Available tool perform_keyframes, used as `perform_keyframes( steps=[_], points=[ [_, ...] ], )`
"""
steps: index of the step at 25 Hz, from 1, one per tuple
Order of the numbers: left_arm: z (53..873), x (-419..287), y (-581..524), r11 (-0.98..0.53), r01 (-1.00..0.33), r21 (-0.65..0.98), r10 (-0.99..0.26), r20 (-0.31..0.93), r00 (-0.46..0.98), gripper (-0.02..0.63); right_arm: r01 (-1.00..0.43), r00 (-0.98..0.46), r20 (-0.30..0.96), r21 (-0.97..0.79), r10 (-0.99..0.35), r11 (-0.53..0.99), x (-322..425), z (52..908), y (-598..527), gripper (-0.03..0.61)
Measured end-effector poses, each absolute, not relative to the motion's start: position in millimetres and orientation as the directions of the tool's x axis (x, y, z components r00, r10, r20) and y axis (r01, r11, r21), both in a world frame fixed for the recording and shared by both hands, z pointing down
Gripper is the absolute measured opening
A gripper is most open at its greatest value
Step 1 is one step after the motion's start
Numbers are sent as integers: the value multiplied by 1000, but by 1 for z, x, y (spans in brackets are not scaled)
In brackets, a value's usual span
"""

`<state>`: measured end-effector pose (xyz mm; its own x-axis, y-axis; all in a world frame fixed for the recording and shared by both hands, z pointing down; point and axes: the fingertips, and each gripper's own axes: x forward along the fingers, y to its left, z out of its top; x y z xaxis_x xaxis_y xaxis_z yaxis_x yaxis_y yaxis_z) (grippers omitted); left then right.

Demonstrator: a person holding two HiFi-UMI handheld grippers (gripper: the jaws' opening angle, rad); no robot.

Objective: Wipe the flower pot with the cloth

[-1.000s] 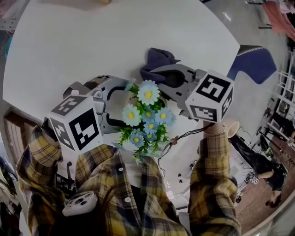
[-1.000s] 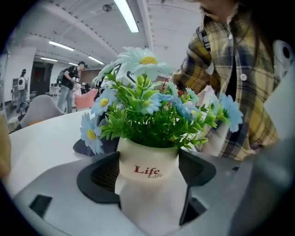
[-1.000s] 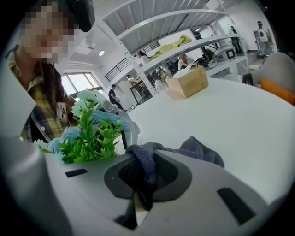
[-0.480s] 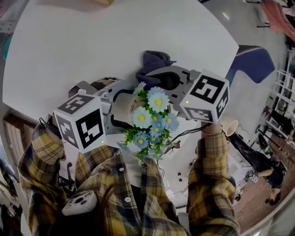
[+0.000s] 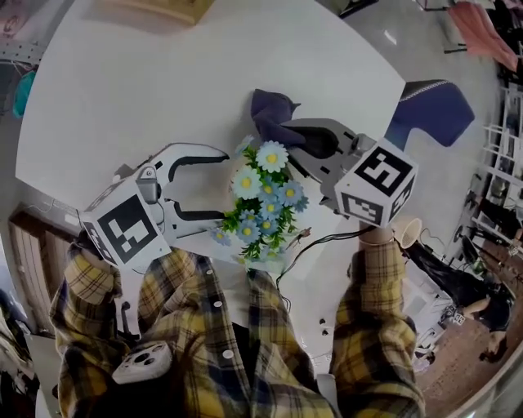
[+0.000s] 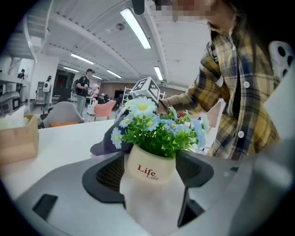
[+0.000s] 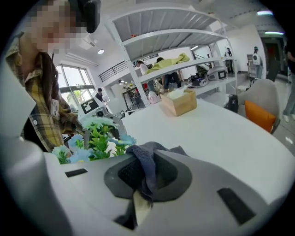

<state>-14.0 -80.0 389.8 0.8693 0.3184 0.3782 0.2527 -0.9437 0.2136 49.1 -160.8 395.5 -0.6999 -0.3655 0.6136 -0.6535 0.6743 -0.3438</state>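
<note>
The cream flower pot (image 6: 150, 168), printed "Life", carries blue and white daisies (image 5: 263, 196) and sits between the pads of my left gripper (image 6: 150, 182). The jaws stand wide, are closing, and lie against its sides. In the head view the left gripper (image 5: 226, 186) reaches in from the left, and the flowers hide the pot. My right gripper (image 5: 286, 135) is just right of and behind the flowers, shut on a dark blue cloth (image 5: 271, 110). The cloth (image 7: 143, 159) is pinched between that gripper's (image 7: 145, 177) pads and bunches over them.
The round white table (image 5: 147, 73) holds a wooden tissue box (image 5: 163, 8) at its far edge. A blue chair (image 5: 433, 110) stands off to the right. A thin cable (image 5: 319, 241) runs by the near table edge, close to my plaid sleeves.
Both grippers have risen and tilted. The left gripper's marker cube has slid left and down in the head view, and the pot's cream side between its jaws is now hidden by the flowers.
</note>
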Motion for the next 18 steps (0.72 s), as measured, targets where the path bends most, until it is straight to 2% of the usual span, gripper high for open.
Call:
perform_keyframes(
  steps=[6,11,14,18],
  points=[
    [349,-21,-98,-981,98,170,151,341,928,296,-739,-643,546,-257,-537,623,74,335,-160,15],
    [301,-23,-104,-985,6,173,54,271,961,210,-797,-584,465,-174,-666,578,87,281,-157,15],
    [272,-21,-104,-980,-45,193,2,236,972,137,-821,-556,412,-140,-721,553,90,245,-150,15],
    [238,-19,-102,-971,-108,212,-64,201,977,82,-842,-528,351,-96,-773,531,88,201,-132,15]
  ],
)
